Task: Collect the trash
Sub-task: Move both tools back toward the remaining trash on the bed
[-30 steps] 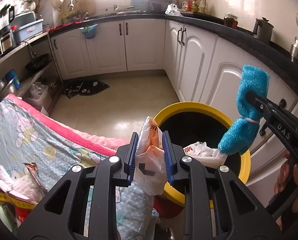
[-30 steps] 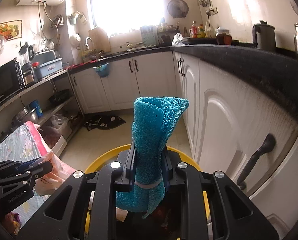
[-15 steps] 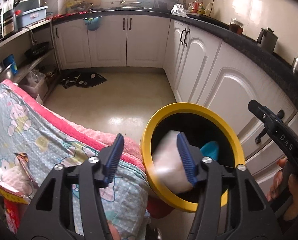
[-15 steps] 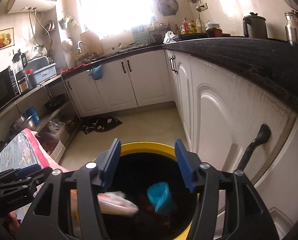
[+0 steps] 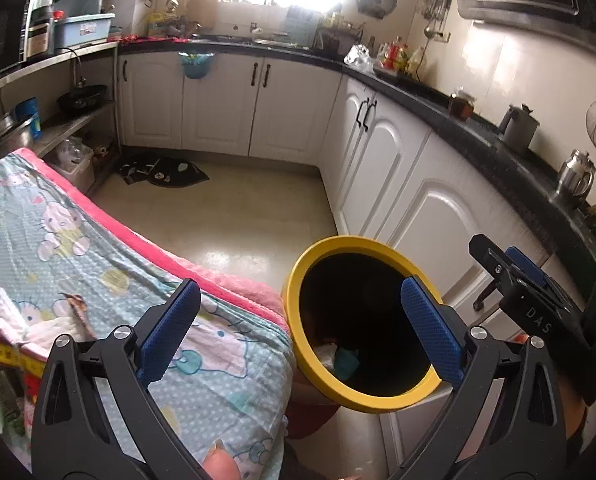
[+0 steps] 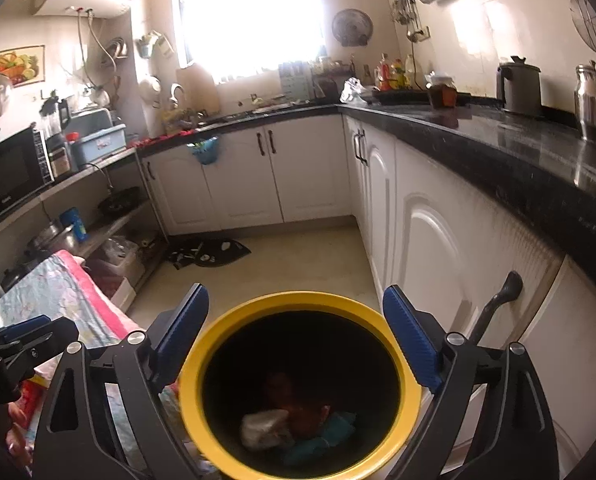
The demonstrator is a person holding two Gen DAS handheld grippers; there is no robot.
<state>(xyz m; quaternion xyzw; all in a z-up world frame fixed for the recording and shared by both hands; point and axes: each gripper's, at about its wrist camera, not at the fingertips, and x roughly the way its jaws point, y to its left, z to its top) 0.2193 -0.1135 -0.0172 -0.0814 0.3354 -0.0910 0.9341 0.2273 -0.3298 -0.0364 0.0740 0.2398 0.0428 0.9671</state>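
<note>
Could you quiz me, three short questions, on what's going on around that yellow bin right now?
1. True or false: the left gripper is clamped on a plastic bag.
2. Where does the teal cloth lie? A) on the countertop B) inside the yellow bin C) on the patterned blanket
3. Fill in: the blue-padded fingers of the right gripper stand wide ____ above the bin.

Key:
1. False. Its jaws have just been opening and nothing is between them; the crumpled white wrapper lies in the bin.
2. B
3. open; they too have just been opening, with nothing between them.
</note>
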